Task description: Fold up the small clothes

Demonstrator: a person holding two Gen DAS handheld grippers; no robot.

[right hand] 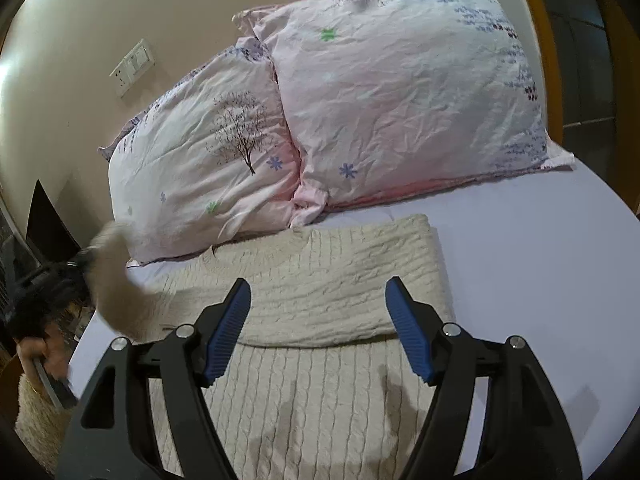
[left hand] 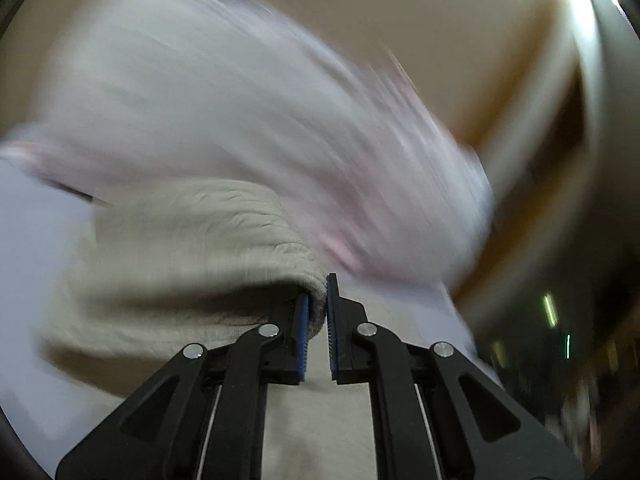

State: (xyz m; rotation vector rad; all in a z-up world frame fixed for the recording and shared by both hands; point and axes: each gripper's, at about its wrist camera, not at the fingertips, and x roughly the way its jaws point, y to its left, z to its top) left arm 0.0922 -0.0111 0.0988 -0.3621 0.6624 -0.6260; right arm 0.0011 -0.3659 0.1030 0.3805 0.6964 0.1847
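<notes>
A cream cable-knit sweater lies flat on the lavender bed sheet, with its right sleeve folded across the chest. My left gripper is shut on the cuff of the left sleeve and holds it lifted off the bed; this view is motion-blurred. The raised sleeve and the left gripper also show at the left of the right wrist view. My right gripper is open and empty, hovering over the sweater's middle.
Two pink patterned pillows lean at the head of the bed, just beyond the sweater. A beige wall with a switch plate is behind them. A wooden bed frame edges the right side.
</notes>
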